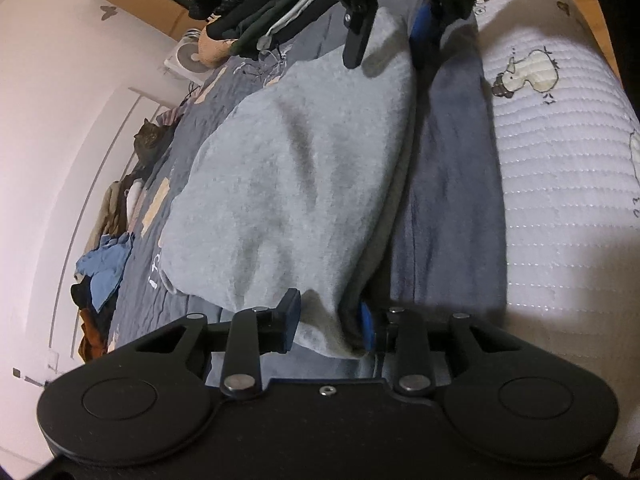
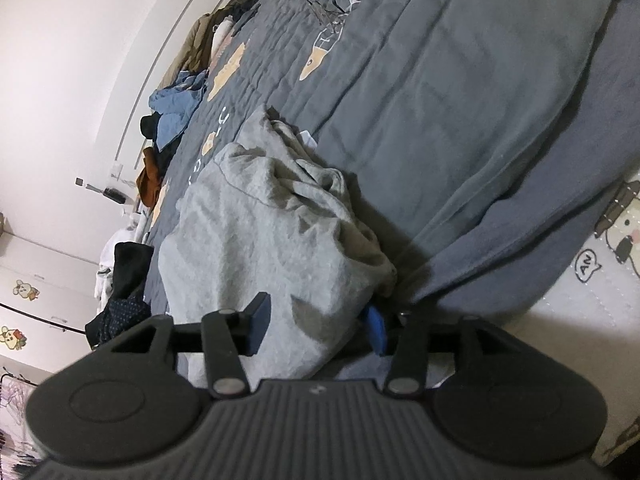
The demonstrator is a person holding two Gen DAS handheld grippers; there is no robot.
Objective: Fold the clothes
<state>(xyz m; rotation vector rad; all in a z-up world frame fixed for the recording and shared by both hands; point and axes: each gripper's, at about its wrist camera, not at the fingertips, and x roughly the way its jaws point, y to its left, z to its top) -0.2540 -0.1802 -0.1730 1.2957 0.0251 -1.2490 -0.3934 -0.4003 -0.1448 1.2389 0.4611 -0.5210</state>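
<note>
A light grey fleecy sweatshirt [image 1: 292, 184] lies on a dark grey-blue quilted bedspread [image 2: 460, 92] printed with cream fish figures. In the left wrist view the garment looks smooth and broad, with soft creases across its face and one folded edge running along its right side, where a darker underside shows. In the right wrist view the same cloth is bunched and rumpled, heaped in loose folds.

Its long axis in the left wrist view runs away from the camera, from the near end at the bottom to the far end at the top.

The near end sits between the blue pads of the left gripper [image 1: 329, 326], whose jaws are drawn in on the fabric and pinch it. At the far end the right gripper [image 1: 390, 46] comes down over the cloth. In its own view the right gripper [image 2: 318, 330] has grey fabric lying between its blue pads, but the jaws stand apart and whether they press on it I cannot tell.

A white quilted mattress cover [image 1: 560, 168] with cartoon animals lies just beside the bedspread. A pile of clothes [image 2: 172, 116] is heaped along the wall.
</note>
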